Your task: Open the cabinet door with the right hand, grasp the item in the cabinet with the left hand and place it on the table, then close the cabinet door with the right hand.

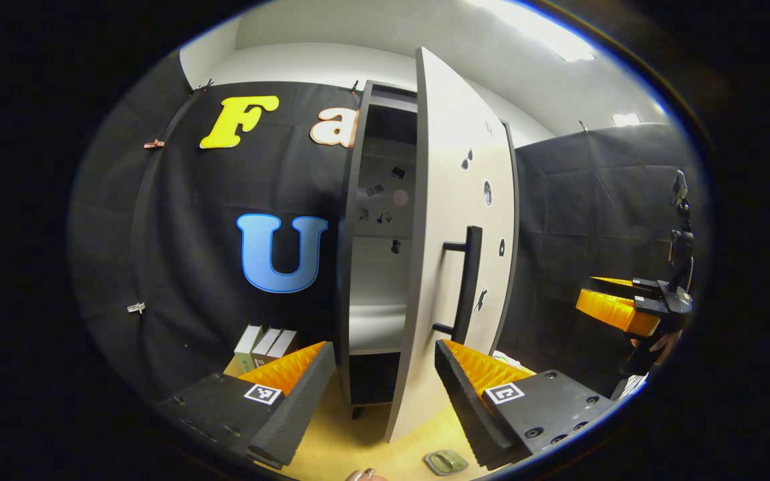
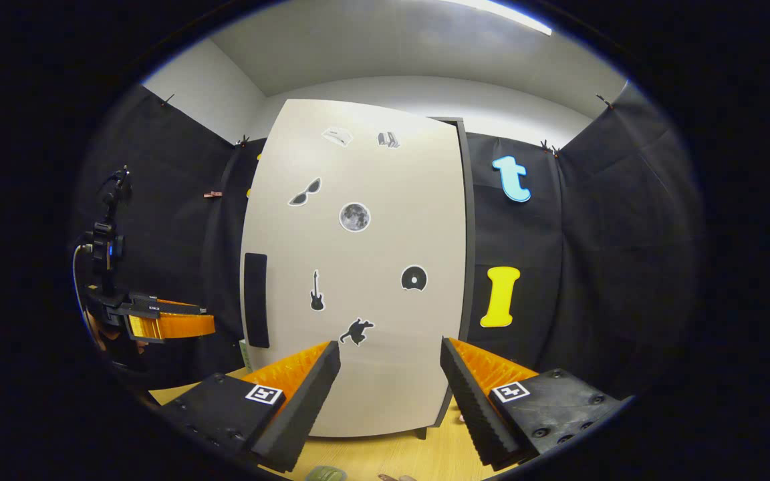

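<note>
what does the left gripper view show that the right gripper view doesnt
Left gripper view: the cabinet's inside past the part-open door, a shelf, the door's bar handle side-on, and small boxes by the wall.

Right gripper view: the door's front face-on, with moon, guitar and sunglasses stickers.

Both: the door, the wooden table, a small greenish thing lying on it, and the other gripper off to the side.

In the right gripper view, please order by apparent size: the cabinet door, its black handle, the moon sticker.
1. Cabinet door, by far the largest.
2. Black handle, seen edge-on.
3. Moon sticker, smallest.
</note>
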Demonstrator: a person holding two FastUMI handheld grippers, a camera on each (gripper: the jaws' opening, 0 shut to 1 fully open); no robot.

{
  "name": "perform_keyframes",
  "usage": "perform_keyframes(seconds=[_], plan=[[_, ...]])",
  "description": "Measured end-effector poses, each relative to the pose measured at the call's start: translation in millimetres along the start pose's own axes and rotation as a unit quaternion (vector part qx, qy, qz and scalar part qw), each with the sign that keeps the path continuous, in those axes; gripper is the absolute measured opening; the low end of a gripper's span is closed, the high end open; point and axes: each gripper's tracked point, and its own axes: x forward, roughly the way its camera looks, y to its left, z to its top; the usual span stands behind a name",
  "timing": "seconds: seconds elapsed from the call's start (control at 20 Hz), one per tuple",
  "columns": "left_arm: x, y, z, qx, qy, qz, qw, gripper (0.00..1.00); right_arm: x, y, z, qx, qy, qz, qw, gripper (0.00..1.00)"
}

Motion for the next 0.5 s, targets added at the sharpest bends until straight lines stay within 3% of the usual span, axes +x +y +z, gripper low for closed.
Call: perform_keyframes(seconds=[0.2, 0.5], plan=[[2.4, -8.4, 7.1, 0.004, -0.007, 0.003, 1.000, 0.95, 0.6, -3.7, 6.4, 0.003, -0.011, 0.001, 1.000, 0.97], [1.4, -40.4, 12.6, 0.005, -0.019, -0.034, 0.999, 0.95, -0.9, -5.9, 8.9, 0.004, -0.013, -0.004, 1.000, 0.98]])
